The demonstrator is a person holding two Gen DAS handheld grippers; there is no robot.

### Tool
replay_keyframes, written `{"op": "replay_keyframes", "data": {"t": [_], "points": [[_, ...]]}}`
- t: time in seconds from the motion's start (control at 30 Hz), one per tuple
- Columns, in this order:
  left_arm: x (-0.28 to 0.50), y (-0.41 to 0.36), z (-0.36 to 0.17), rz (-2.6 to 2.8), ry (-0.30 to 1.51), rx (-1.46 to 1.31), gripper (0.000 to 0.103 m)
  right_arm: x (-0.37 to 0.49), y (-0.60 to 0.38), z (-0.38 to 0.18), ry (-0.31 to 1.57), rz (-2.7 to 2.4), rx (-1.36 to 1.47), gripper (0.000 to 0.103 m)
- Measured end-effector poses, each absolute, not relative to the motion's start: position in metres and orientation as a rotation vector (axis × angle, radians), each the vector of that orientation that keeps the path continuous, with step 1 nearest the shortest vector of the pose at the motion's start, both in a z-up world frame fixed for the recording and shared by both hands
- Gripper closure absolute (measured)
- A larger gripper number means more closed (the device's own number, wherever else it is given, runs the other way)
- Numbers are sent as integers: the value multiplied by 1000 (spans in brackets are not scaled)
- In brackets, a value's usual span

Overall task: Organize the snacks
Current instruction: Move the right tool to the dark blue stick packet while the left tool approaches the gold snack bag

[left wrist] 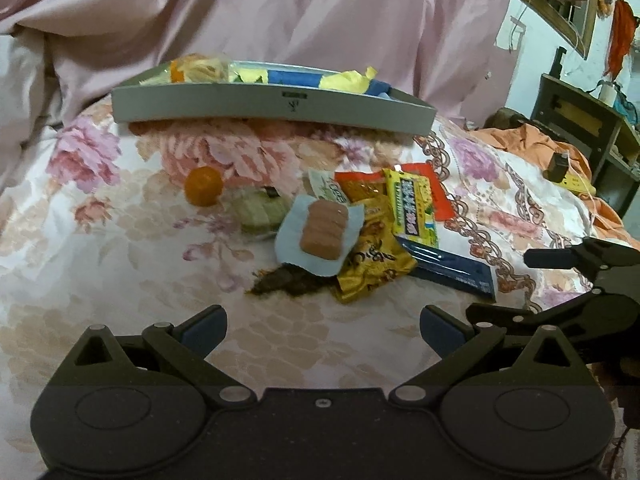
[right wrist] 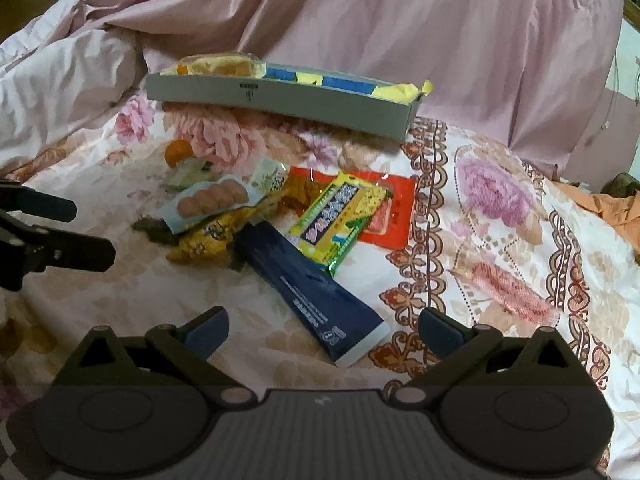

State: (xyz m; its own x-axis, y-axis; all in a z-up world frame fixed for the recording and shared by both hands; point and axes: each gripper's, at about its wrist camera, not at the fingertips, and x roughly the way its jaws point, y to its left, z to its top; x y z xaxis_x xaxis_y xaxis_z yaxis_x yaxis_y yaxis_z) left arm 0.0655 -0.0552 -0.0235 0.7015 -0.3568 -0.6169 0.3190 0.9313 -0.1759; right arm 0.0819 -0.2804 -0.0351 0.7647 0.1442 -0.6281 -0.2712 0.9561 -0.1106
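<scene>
Both your left gripper (left wrist: pixel 323 322) and right gripper (right wrist: pixel 323 326) hang spread and empty, the snack pile (left wrist: pixel 352 232) ahead of the fingers overlapping on the soft bed (left wrist: pixel 100 260), so you could pinch two wrappers or quilt instead of one for the grey tray (left wrist: pixel 272 106).

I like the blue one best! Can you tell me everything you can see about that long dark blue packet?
The dark blue packet is long, flat and glossy, like plastic film, with small white print and a pale sealed end facing the right gripper. It lies flat and slanted on the flowered bedspread, at the near edge of the snack pile. Its far end tucks under the yellow-green packet and beside the yellow wrapper. Neither gripper touches it.
</scene>
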Motion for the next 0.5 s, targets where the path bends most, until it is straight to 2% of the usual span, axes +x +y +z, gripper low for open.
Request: {"op": "replay_keyframes", "data": {"t": [0.5], "points": [[89, -71, -36, -510, 747, -148, 1, 97, -284, -44, 688, 280, -248, 0]]}}
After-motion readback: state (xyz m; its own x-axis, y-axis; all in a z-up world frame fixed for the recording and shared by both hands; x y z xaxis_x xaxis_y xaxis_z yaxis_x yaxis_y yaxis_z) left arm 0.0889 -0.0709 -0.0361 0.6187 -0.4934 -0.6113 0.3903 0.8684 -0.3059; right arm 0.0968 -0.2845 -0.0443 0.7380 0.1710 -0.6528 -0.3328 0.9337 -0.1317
